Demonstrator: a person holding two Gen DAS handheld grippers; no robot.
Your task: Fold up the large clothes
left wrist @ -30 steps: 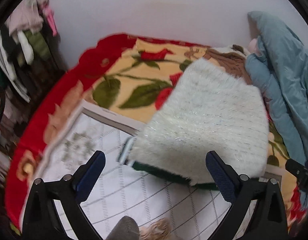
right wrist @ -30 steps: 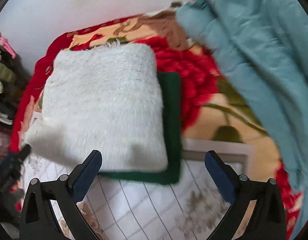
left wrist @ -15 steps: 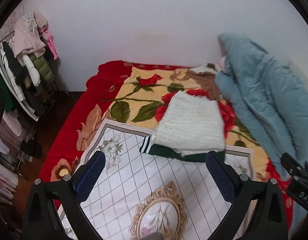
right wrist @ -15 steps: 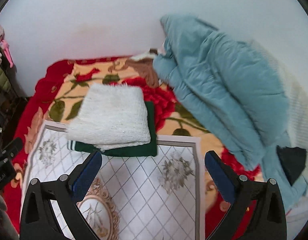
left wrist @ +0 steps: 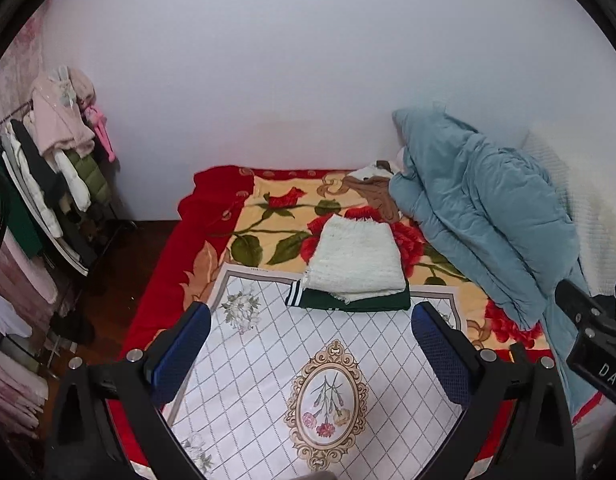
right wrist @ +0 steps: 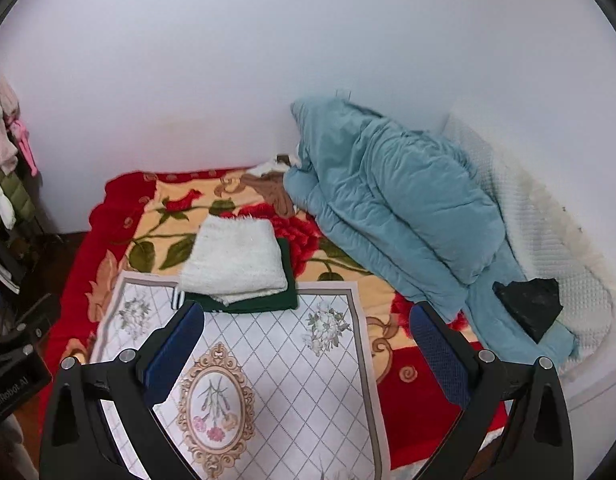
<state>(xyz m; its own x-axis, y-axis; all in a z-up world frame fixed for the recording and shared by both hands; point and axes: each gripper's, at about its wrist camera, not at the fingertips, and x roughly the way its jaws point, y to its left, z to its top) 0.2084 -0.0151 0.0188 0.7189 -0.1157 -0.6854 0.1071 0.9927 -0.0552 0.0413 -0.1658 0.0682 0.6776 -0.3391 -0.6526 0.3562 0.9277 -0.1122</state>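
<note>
Both claws wide apart, holding nothing

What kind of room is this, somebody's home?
Most likely a bedroom in a home. A bed covered by a red floral blanket fills the view, a bunched blue quilt lies against the wall, and a rack of hanging clothes stands beside it.

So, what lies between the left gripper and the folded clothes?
Only the bare white patterned mat, seen in the left wrist view, separates the left gripper from the folded clothes.
</note>
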